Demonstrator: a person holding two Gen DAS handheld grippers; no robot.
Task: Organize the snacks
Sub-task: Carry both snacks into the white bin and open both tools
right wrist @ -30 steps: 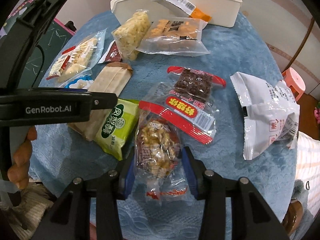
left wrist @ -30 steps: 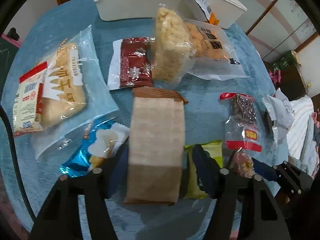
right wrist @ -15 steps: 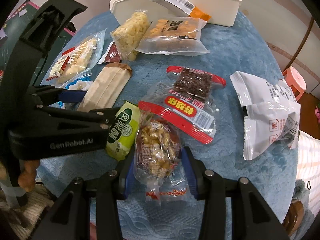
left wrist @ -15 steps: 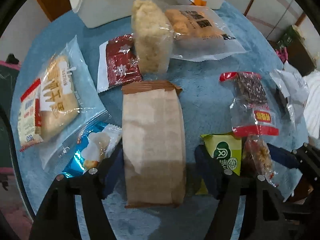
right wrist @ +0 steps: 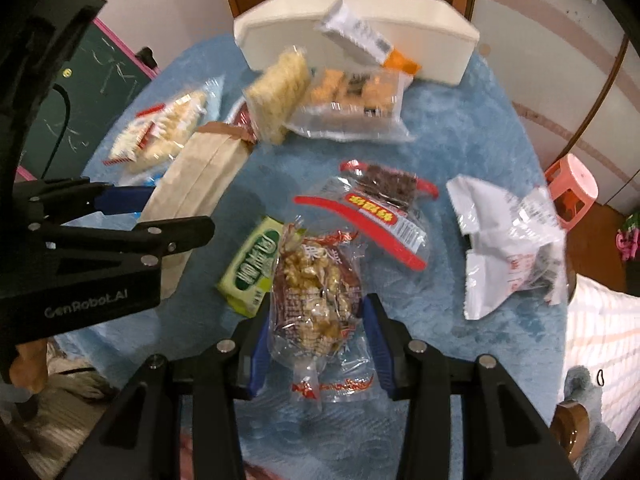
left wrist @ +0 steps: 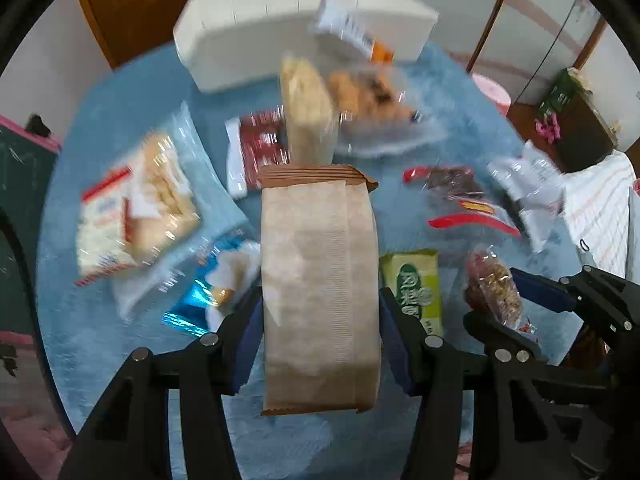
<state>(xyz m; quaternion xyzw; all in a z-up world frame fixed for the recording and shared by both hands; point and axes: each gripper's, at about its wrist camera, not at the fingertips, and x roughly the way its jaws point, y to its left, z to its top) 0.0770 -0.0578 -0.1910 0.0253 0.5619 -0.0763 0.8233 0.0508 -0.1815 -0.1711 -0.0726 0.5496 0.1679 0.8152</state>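
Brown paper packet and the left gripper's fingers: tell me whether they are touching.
Touching. The left wrist view shows the brown paper packet lifted between the left gripper, whose closing fingers meet its two sides with no gap.

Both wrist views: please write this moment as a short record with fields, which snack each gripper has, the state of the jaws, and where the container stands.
left gripper: brown paper packet between the jaws, which are closing on it
right gripper: jaws shut on clear bag of caramel popcorn
container: white bin at the far edge of the blue tablecloth
in bin: white and orange sachet leaning over its rim
beside right gripper: green packet on the cloth
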